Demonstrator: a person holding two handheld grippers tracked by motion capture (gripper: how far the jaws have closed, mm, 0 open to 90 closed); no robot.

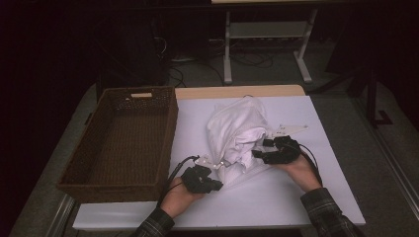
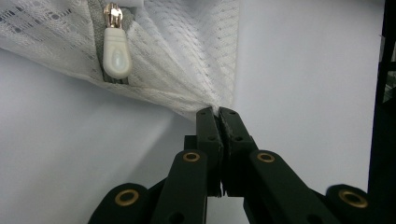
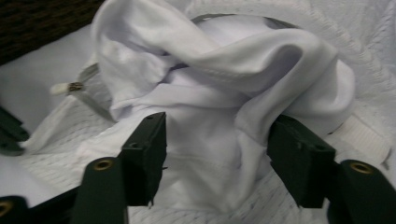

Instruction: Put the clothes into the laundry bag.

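With the left gripper clamped on the mesh laundry bag's edge near its zipper pull, the right gripper's fingers, parted around the white garment at mid-desk, should close firmly before stuffing deeper.

I can read no text, label, brand, number or sign anywhere. The zip pull on the mesh bag is plain, the white cloth shows no print or tag that I can make out, and the basket and the table carry no marking.
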